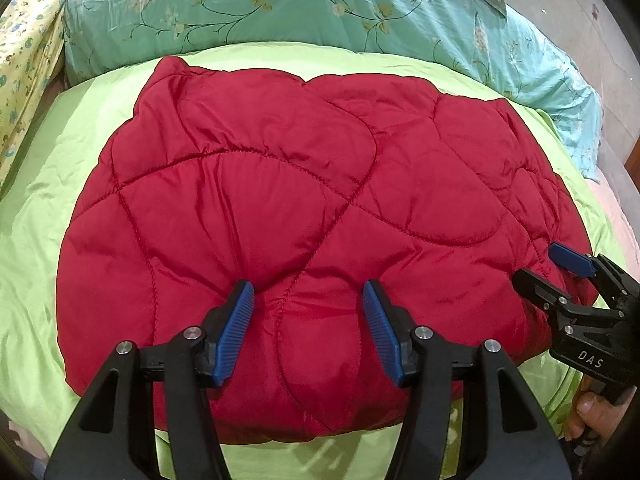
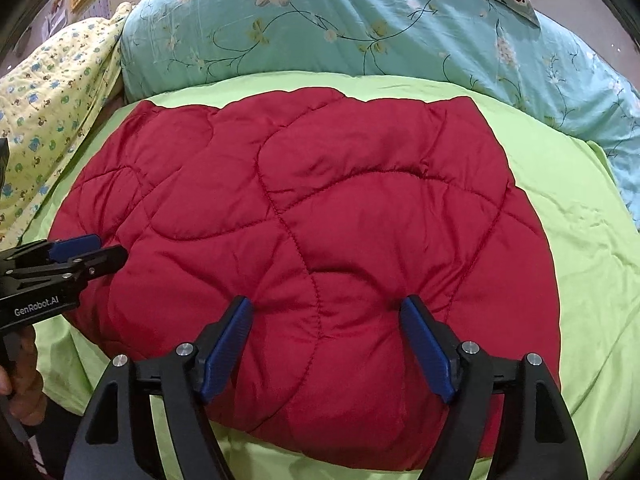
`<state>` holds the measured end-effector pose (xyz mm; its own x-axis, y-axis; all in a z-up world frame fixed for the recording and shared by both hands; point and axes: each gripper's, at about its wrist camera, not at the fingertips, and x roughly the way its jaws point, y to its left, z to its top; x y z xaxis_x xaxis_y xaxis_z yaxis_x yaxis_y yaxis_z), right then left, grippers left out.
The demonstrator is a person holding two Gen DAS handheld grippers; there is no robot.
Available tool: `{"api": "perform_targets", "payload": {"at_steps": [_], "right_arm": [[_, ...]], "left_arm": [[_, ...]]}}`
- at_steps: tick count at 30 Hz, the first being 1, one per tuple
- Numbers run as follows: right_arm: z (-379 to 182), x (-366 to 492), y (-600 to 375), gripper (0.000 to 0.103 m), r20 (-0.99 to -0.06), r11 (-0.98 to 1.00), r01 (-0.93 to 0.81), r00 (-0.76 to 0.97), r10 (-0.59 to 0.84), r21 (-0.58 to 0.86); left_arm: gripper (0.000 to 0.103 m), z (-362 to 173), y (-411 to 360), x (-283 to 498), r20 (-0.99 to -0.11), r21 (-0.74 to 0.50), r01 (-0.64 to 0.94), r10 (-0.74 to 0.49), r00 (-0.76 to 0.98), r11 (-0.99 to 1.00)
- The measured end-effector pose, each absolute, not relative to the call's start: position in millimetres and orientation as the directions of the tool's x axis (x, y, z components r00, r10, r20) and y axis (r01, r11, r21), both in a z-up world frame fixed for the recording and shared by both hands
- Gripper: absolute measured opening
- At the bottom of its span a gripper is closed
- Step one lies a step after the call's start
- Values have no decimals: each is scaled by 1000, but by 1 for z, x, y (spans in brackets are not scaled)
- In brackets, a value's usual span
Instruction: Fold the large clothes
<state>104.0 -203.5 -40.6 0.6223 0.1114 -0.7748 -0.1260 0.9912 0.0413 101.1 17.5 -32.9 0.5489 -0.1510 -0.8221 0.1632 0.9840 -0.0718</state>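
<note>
One red quilted garment [image 1: 304, 208] lies folded on the green sheet [image 1: 36, 216] of the bed. Both claws stand apart over its near edge: left claw [image 1: 308, 324], right claw [image 2: 328, 340], clamping nothing. Teal floral bedding [image 1: 248, 4] lies beyond.

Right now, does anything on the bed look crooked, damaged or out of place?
Nothing stands out. The red quilted jacket lies folded into a puffy bundle on the green sheet, with no tear or spill visible. Its far edge is slightly uneven, which seems normal for padding.
</note>
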Motion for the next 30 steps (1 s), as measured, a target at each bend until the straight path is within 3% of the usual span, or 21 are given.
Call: {"api": "perform_targets", "payload": {"at_steps": [30], "right_arm": [[-47, 103, -204, 81, -771, 991, -123, 626, 119, 54]], "left_arm": [[59, -39, 20, 95, -812, -79, 155, -154, 563, 985]]}}
